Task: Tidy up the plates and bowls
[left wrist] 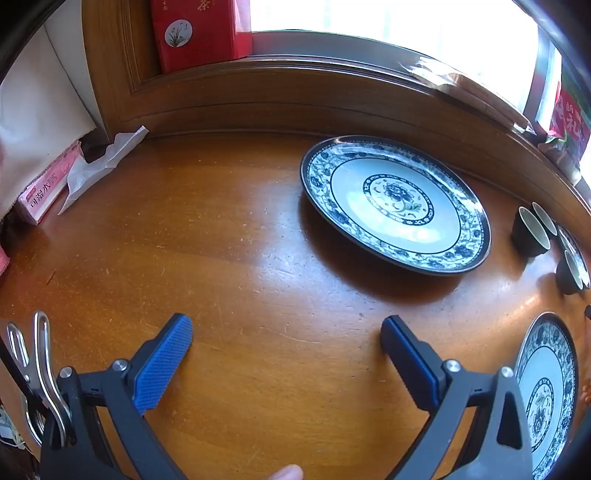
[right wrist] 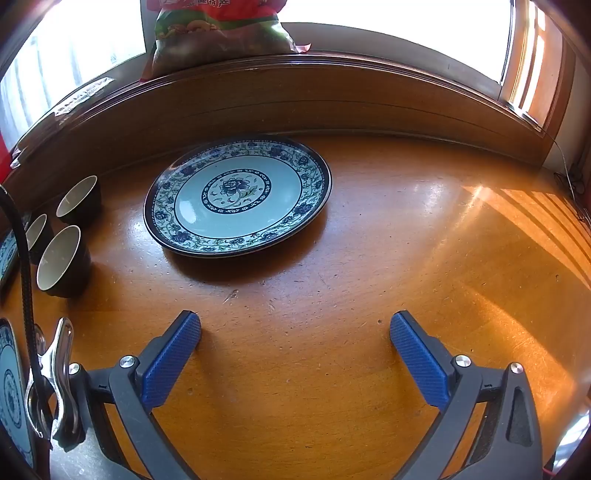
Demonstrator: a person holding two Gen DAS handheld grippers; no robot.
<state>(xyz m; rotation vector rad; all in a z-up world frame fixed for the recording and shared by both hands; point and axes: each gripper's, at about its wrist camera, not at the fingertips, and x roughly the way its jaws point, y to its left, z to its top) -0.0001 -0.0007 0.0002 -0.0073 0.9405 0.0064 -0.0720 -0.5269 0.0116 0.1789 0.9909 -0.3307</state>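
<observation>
Wooden table [right wrist: 369, 240], plate [right wrist: 236, 195] beyond spread right claw [right wrist: 295, 332]

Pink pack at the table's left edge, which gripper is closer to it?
Left. The pink pack lies ahead-left of the left gripper; the right gripper is farther right, with the pack outside its view.

Wooden table [left wrist: 229, 258], red tea box [left wrist: 199, 33] on sill, pink tissue pack [left wrist: 48, 184], snack bag [right wrist: 218, 33]

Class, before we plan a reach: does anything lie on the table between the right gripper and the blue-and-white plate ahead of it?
Nothing visible does. Bare wooden table lies between the open right gripper and the plate. The three dark cups stand off to the plate's left, clear of the path.
</observation>
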